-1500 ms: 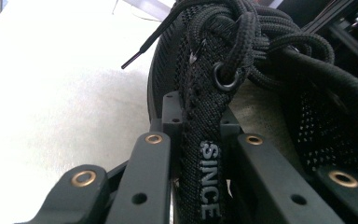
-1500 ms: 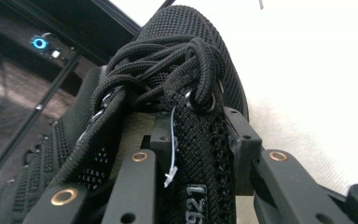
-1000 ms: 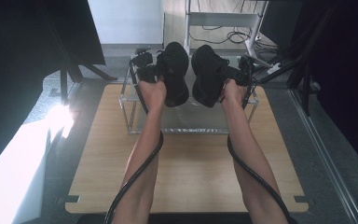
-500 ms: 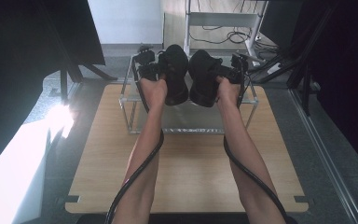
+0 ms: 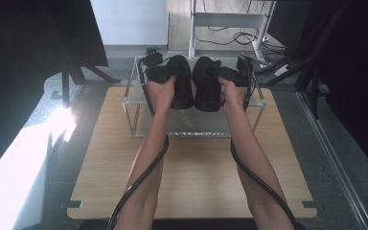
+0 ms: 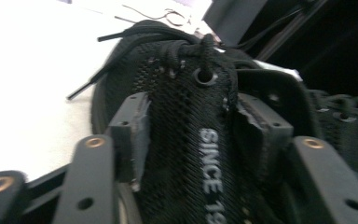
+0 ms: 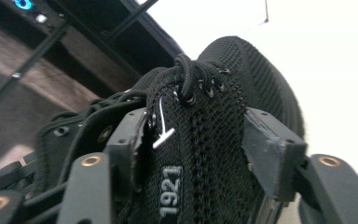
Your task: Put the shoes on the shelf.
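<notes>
Two black mesh shoes are held side by side, soles almost touching, above a clear shelf rack [image 5: 191, 135]. My left gripper [image 5: 168, 75] is shut on the left shoe [image 5: 184, 93]. In the left gripper view the pads [image 6: 131, 133] pinch its tongue [image 6: 200, 140], printed "SINCE 19", just below the knotted laces. My right gripper [image 5: 223, 75] is shut on the right shoe [image 5: 205, 96]. In the right gripper view the gripper [image 7: 198, 149] clamps that shoe's tongue [image 7: 200, 140], marked "1921", and the left shoe [image 7: 70, 135] shows beside it.
The rack stands at the far end of a wooden table [image 5: 191, 187], with bare board between it and the person. Black cables [image 5: 143, 177] trail back along both forearms. A white desk frame [image 5: 230, 21] and dark stands sit beyond the table.
The right shoe has moved left toward the left shoe, closing the gap between them. Both shoes stay gripped above the rack.
</notes>
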Motion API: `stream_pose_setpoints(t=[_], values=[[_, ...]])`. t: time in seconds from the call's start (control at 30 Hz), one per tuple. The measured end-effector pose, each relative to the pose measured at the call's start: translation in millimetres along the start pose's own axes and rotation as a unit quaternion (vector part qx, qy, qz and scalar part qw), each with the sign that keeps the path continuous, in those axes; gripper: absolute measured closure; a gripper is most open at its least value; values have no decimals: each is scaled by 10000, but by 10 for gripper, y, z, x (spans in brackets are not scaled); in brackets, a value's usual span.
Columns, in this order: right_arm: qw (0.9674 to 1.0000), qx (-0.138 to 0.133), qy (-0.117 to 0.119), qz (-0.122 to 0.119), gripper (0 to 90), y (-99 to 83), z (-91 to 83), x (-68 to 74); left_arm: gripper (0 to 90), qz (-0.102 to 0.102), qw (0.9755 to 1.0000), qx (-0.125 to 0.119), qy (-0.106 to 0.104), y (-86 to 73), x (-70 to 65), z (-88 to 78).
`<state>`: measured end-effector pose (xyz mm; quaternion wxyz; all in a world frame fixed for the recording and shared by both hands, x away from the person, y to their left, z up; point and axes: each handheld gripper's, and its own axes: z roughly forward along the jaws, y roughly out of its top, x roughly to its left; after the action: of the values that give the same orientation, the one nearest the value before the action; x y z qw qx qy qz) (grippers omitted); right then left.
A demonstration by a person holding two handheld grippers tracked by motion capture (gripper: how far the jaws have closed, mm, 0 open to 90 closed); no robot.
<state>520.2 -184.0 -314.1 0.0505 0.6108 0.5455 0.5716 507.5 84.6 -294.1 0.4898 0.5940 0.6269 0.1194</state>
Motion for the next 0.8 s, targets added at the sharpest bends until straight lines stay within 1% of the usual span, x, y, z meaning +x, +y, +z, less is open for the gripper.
stream_pose_setpoints(t=[0.03,0.07,0.17,0.2,0.27,0.3,0.33,0.43,0.53,0.6,0.7,0.77,0.8], values=[[9999,-5,94,36,356,0,-15,-7,396,-41,9999,-39,-82,-4,10,-23],[9999,-20,162,31,349,1,-28,-14,392,-69,9999,-64,-140,-8,21,-46],[9985,-131,522,103,327,8,-88,-26,356,-146,9995,-115,-274,-20,72,-119],[9982,-155,572,111,328,13,-114,-24,349,-181,9992,-148,-311,-26,96,-147],[9979,-148,622,19,311,21,-162,-22,333,-278,9984,-223,-430,-45,147,-201],[9978,-143,655,12,300,24,-187,-21,329,-307,9978,-272,-529,-60,173,-233],[9977,-143,667,-31,291,26,-220,-30,324,-299,9975,-277,-570,-68,183,-250],[9974,-242,672,-56,279,29,-293,-70,303,-211,9971,-287,-668,-107,209,-315],[9968,-290,744,-60,277,15,-379,-119,277,-144,9963,-378,-758,-155,229,-383],[9966,-314,762,-81,275,-1,-433,-154,255,-71,9961,-439,-765,-191,234,-428],[9964,-341,770,-111,275,-32,-506,-212,215,349,9969,-415,-575,-255,209,-491],[9960,-357,805,-172,274,-55,-552,-253,195,469,9965,-438,-538,-301,214,-529],[9959,-356,808,-209,274,-71,-579,-275,187,481,9963,-452,-548,-317,223,-545]])
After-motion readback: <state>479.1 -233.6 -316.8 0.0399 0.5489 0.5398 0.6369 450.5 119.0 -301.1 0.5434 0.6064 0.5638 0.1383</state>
